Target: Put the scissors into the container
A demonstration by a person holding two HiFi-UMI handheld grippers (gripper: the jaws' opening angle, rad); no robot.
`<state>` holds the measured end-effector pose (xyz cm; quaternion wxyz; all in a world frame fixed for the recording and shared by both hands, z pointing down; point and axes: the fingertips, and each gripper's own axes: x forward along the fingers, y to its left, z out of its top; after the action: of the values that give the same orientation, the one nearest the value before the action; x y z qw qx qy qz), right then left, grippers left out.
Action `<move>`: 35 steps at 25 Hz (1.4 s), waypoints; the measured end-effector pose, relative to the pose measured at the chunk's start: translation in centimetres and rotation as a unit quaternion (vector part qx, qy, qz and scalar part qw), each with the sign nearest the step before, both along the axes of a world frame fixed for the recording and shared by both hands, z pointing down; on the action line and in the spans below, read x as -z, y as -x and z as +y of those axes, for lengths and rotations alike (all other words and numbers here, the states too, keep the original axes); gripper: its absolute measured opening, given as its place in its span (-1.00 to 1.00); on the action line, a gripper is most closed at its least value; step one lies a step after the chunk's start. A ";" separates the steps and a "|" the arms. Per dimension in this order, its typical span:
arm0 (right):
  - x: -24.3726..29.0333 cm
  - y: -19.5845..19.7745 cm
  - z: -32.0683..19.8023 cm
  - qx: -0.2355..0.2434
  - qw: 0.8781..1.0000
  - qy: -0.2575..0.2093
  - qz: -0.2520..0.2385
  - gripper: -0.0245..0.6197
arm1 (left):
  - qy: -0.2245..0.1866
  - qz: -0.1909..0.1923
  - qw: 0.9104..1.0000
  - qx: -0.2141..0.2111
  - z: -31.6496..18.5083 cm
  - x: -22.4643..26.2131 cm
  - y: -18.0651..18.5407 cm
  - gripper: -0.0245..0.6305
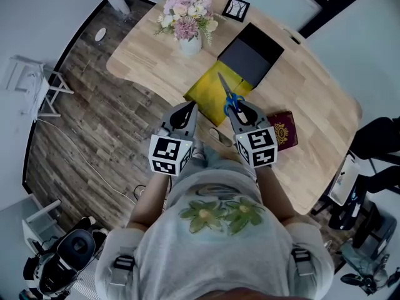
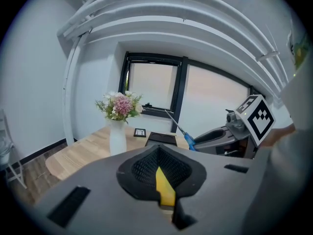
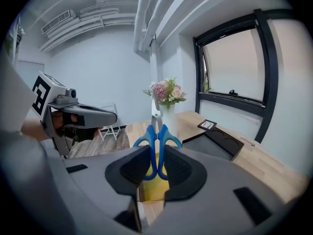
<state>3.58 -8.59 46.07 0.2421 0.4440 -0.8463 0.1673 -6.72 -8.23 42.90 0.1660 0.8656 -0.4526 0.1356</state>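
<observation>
We list: right tongs (image 3: pixel 156 153) clamped on blue-handled steel scissors (image 3: pixel 157 131), held above the light wooden surface (image 1: pixel 144 55). The dark open rectangular container (image 1: pixel 251 56) lies at 1 o'clock. Left tongs (image 2: pixel 159 166) are closed and empty.

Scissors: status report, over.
Right gripper shut on blue-handled scissors, blades forward. Left gripper shut, empty. Scissors above yellow sheet, short of open black box. Nothing in between.

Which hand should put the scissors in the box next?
Right. The right tool grips the blue-handled scissors, blades toward the dark container; the left tool is shut and empty.
</observation>
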 end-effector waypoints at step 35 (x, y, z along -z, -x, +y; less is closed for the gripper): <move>-7.7 0.4 -4.4 0.054 0.995 0.078 0.036 -0.67 | 0.056 -0.005 0.998 0.002 -4.4 -4.5 -0.6 -0.91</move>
<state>3.23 -12.97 53.79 0.3147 0.3828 -0.8443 0.2038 -6.12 -12.62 47.44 0.2121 0.8532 -0.4470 0.1651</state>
